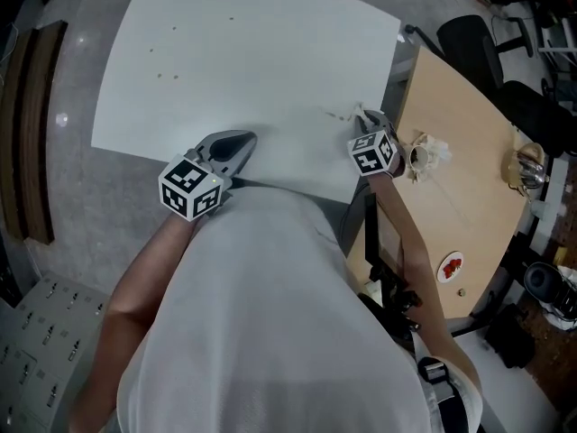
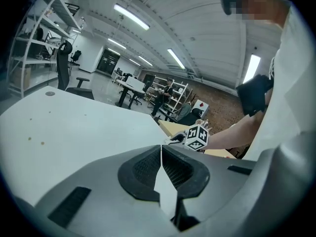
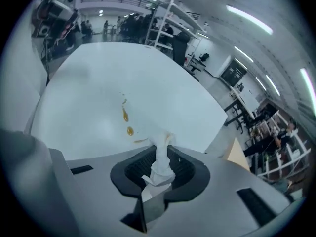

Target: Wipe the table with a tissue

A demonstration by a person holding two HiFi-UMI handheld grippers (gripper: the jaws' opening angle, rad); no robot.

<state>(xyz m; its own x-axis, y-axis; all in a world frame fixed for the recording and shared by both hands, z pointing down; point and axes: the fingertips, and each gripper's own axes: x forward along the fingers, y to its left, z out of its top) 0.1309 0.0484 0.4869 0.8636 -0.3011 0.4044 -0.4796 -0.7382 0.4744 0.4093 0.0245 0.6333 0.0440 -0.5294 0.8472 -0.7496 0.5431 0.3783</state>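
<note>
The white table (image 1: 243,70) fills the upper left of the head view. A few amber drops (image 3: 127,122) lie on the white table (image 3: 98,98), just ahead of my right gripper (image 3: 162,154), which is shut on a crumpled white tissue (image 3: 160,167). In the head view the amber drops (image 1: 340,115) sit near the table's right front edge, next to the right gripper (image 1: 370,120). My left gripper (image 1: 236,142) rests at the table's front edge, shut with nothing in it; its jaws meet in the left gripper view (image 2: 161,152).
A tan wooden table (image 1: 460,179) stands to the right, with a tissue dispenser (image 1: 424,154), a cup holding metal utensils (image 1: 529,168) and a red-printed disc (image 1: 451,265) on it. Office chairs (image 1: 478,39) stand beyond. Small brown specks (image 1: 162,72) dot the far left of the white table.
</note>
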